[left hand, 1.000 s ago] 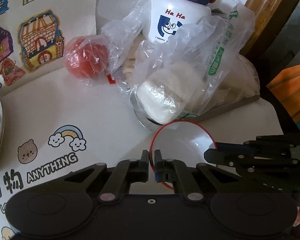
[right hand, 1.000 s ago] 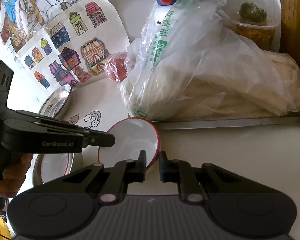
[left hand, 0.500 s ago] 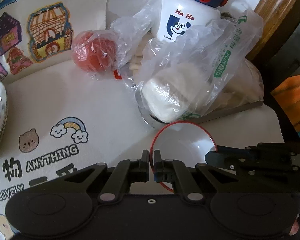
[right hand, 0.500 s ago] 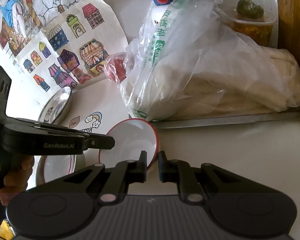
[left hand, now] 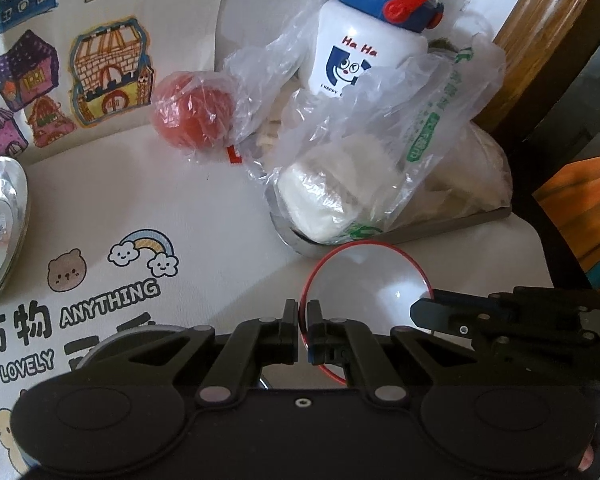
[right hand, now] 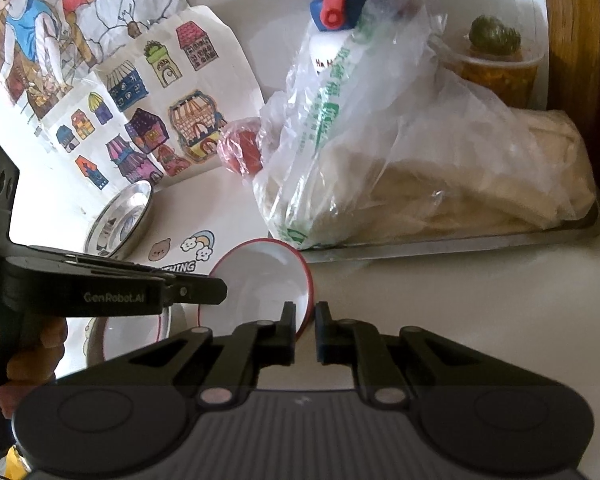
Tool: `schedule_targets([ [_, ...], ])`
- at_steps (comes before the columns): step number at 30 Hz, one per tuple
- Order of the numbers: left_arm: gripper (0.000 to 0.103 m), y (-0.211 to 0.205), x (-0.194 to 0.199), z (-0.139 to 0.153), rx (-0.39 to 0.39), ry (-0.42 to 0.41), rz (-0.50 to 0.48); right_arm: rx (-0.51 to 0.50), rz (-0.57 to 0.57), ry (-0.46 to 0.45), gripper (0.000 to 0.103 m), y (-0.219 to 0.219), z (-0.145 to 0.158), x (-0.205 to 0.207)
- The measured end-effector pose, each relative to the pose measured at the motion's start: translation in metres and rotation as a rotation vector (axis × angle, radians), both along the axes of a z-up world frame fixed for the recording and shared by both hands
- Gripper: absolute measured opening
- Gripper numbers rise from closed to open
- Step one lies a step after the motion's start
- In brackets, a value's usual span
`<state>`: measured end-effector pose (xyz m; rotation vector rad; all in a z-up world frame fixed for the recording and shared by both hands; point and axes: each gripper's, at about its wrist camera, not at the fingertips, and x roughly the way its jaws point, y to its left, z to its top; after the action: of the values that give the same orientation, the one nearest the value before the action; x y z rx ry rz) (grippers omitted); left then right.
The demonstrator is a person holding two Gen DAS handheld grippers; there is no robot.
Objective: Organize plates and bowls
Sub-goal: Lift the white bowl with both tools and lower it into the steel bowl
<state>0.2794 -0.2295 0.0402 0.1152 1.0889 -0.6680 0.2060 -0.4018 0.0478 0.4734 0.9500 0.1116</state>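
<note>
The red-rimmed bowl (left hand: 364,280) sits near the surface's right edge, just in front of the steel tray (right hand: 460,240). It looks rigid, light and glossy, so probably slippery and chippable; the thin rim is the natural hold. The left gripper (left hand: 303,320) is clamped on the rim's left side, and the right gripper (right hand: 305,322) pinches the opposite side. The bowl is empty. The tray carries bagged flatbreads (right hand: 440,184). A second red-rimmed bowl (right hand: 130,332) rests inside a steel one.
</note>
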Motion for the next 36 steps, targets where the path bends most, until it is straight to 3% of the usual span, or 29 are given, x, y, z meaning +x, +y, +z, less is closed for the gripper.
schedule_targets([
  [12, 0.002, 0.021, -0.018, 0.027, -0.025, -0.056, 0.019, -0.027, 0.025, -0.039, 0.01, 0.015, 0.039, -0.01],
  [22, 0.002, 0.065, -0.029, 0.048, -0.033, -0.102, 0.088, -0.05, 0.097, -0.07, 0.01, 0.05, 0.078, -0.002],
  [36, 0.002, 0.122, -0.032, 0.04, -0.02, -0.087, 0.185, -0.065, 0.213, -0.055, 0.01, 0.104, 0.078, 0.016],
])
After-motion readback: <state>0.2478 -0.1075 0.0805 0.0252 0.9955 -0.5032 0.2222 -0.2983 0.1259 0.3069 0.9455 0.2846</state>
